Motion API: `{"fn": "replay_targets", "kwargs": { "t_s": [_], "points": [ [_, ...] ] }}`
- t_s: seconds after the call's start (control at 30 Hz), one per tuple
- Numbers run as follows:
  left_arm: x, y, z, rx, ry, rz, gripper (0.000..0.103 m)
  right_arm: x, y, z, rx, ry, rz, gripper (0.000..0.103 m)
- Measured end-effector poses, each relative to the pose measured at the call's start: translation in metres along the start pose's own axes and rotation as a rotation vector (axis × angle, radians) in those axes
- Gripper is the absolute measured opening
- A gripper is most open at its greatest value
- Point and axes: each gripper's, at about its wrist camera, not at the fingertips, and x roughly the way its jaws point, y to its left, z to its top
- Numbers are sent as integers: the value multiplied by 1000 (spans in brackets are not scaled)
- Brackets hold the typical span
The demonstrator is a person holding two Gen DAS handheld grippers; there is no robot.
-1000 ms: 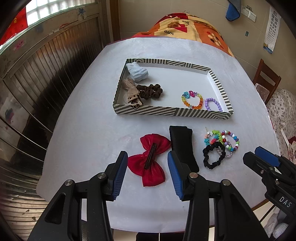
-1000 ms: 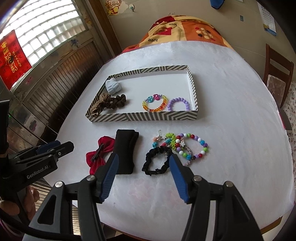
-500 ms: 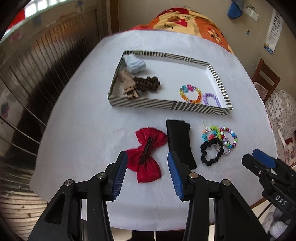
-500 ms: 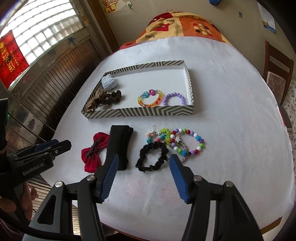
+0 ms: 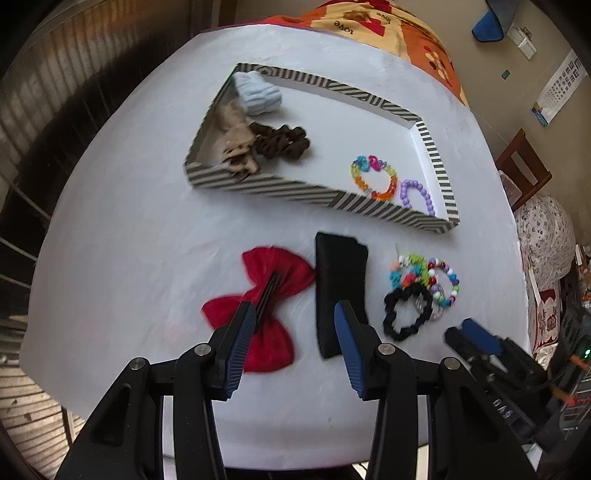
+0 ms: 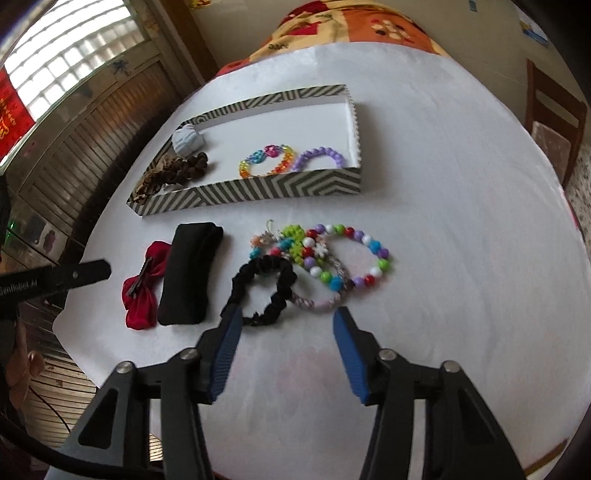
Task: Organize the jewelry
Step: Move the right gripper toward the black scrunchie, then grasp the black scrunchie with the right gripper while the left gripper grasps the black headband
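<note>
My left gripper is open and hangs over the red bow clip and the black pad, touching neither. My right gripper is closing its jaws. The near edge of the black scrunchie lies between its tips, but the pads do not press on it. Colourful beaded bracelets overlap the scrunchie on its right. The striped tray beyond holds a pale blue knit piece, brown scrunchies, a rainbow bracelet and a purple one. In the left wrist view the right gripper shows at the lower right.
The white table's near edge runs just under both grippers. A wooden chair stands at the right and a slatted wooden wall at the left. An orange patterned cloth lies past the table's far end.
Both grippers have sunk closer to the items on the table. The right jaws have narrowed. The left view has tilted and rolled a little.
</note>
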Motion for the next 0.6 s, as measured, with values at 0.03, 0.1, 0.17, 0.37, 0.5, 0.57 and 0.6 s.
{"fn": "replay_targets", "kwargs": {
  "t_s": [0.03,0.1,0.17,0.37,0.5,0.57,0.6],
  "points": [
    [5,-5,4,10,6,2,36,5,0,2,-6,5,5,46],
    [13,-11,10,23,19,9,36,12,2,5,-24,12,4,42],
    [23,-19,18,35,32,16,36,20,4,9,-47,23,1,39],
    [58,-35,34,69,77,71,36,43,0,17,-59,66,35,30],
    [79,-42,37,80,121,86,36,49,0,19,-87,74,62,21],
    [85,-47,40,93,119,90,36,50,-1,21,-91,75,67,17],
    [87,-49,40,99,118,92,36,51,-3,21,-90,76,74,16]
  ]
}}
